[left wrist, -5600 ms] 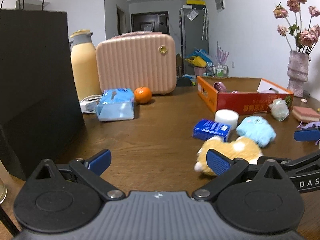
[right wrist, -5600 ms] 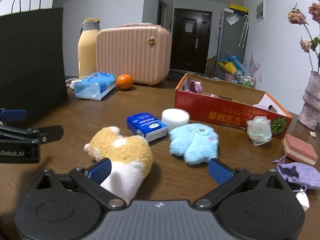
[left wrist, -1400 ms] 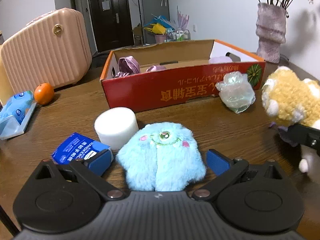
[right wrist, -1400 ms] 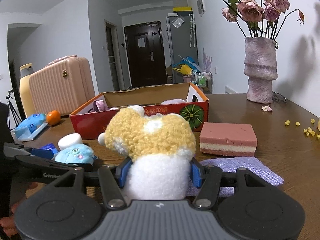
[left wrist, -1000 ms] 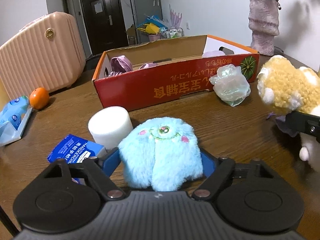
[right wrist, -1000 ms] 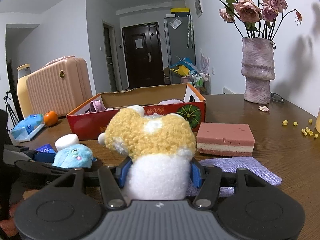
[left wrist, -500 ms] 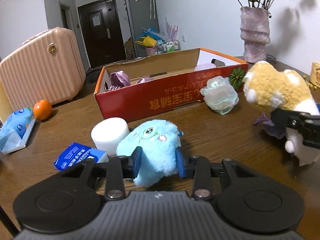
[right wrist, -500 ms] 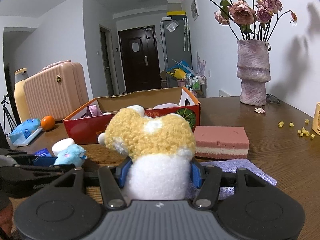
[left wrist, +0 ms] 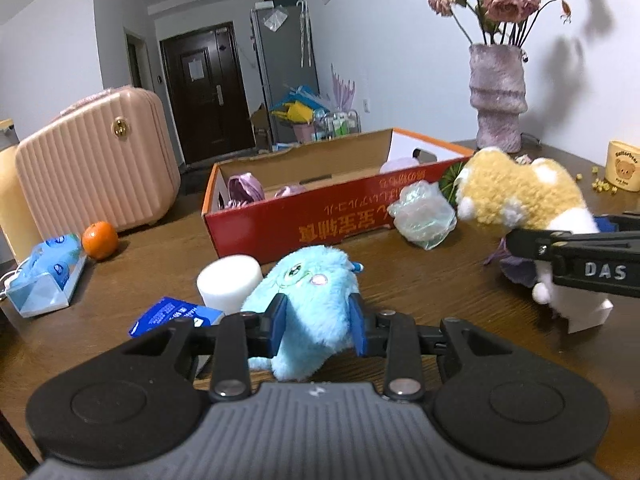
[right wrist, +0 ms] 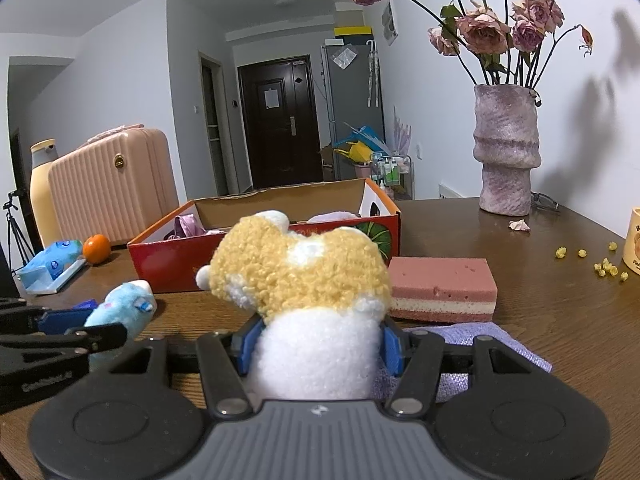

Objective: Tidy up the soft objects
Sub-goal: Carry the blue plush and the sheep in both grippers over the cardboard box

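Gripping a fluffy light-blue plush monster (left wrist: 308, 300), the left tongs (left wrist: 318, 318) are closed tightly on it, their blue pads (left wrist: 279, 317) sunk into the fur on both sides; the jaws have just been closing on the toy. The plush is seen tilted, its stitched face turned toward the open red cardboard box (left wrist: 320, 220), and its lower end hangs at the table's (left wrist: 420, 280) surface; whether it touches the wood cannot be told. Just beside it to the left a white foam cylinder (left wrist: 229, 285) stands upright, with a small blue packet (left wrist: 172, 316) lying flat next to that.

A curly yellow-and-white plush toy (right wrist: 304, 292) is clamped in the right tongs (right wrist: 320, 346), whose pads are pressed into its white lower body; the jaws stand moderately apart around that bulk. A lilac knitted pouch (right wrist: 480, 344) lies beneath and behind the toy, and a pink layered sponge block (right wrist: 442, 290) rests just beyond it, in front of the box's right end.

Inside the box, purple fabric items (left wrist: 244, 188) are seen. A crumpled clear plastic bag (left wrist: 424, 218) sits against the box's front wall. Farther off, a pink ribbed suitcase (left wrist: 96, 168), an orange fruit (left wrist: 100, 240) and a mauve vase of dried roses (right wrist: 506, 148) are set on the table.
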Demonstrator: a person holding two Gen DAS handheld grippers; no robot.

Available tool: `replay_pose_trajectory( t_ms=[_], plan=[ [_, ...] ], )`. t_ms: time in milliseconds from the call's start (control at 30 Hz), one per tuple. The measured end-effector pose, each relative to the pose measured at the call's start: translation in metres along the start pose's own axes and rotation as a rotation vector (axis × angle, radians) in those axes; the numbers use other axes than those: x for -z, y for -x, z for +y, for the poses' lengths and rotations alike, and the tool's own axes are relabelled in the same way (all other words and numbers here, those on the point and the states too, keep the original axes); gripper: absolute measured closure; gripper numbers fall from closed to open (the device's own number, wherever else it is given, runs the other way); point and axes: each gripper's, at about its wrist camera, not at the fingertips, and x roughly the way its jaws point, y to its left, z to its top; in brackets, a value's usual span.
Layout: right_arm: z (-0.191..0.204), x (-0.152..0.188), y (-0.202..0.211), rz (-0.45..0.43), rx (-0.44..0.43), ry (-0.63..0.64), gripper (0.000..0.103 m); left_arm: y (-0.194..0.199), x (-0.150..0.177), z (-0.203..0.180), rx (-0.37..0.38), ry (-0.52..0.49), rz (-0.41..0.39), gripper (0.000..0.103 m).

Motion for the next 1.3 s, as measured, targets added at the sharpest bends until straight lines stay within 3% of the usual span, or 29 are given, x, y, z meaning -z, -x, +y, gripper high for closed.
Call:
replay_pose_trajectory(
  t_ms=[667,1300],
  plan=[
    [0.004,-0.013,0.006,-0.062,-0.027,0.015,0.046,0.037,-0.022,0.000,0.002,0.072,-0.150,0.070],
    [-0.002,-0.063,-0.019,-0.140,-0.042,0.030,0.046,0.011,-0.058,0.006,-0.026,0.169,-0.179,0.070]
  ],
)
